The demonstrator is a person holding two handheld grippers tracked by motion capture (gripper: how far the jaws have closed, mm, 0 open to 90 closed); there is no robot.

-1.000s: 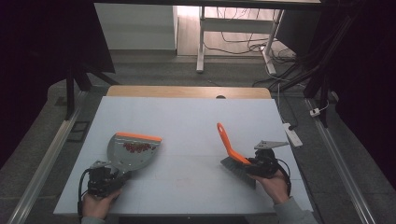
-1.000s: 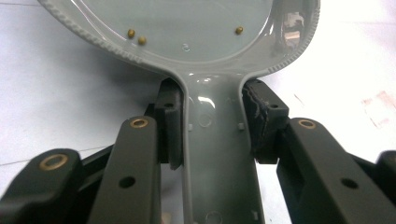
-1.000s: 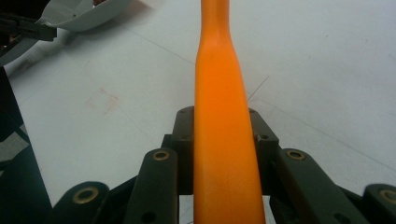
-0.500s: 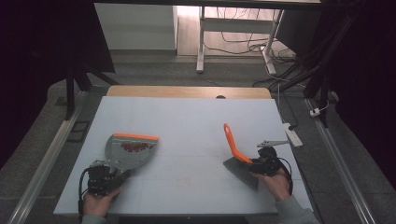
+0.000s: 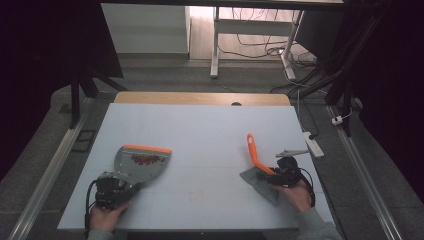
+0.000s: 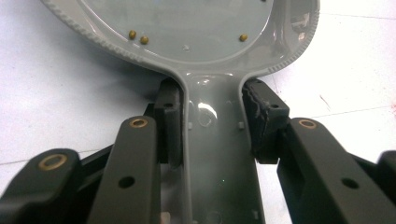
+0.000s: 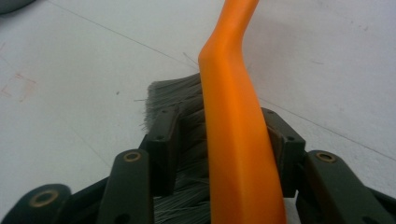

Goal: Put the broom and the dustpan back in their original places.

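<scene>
A grey dustpan (image 5: 142,160) with an orange lip lies flat at the front left of the white table and holds small red bits (image 5: 146,159). My left gripper (image 5: 124,187) is shut on its handle. In the left gripper view both pads press the handle's sides (image 6: 212,116), below the pan (image 6: 196,28). At the front right lies a brush with an orange handle (image 5: 253,150) and grey bristles (image 5: 257,181). My right gripper (image 5: 272,175) sits around its back. Its jaws have just been opening: the orange back (image 7: 233,154) stands between them, with a gap at the left pad (image 7: 166,140).
The white table top (image 5: 210,130) ends in a wooden strip (image 5: 200,97) at the far side. A white power strip (image 5: 312,145) lies off the right edge. Metal rails run along both sides, and desk legs and cables stand behind.
The right hand with the brush has shifted a little right and down, and the bristles now rest on the table. The left hand and dustpan have stayed put.
</scene>
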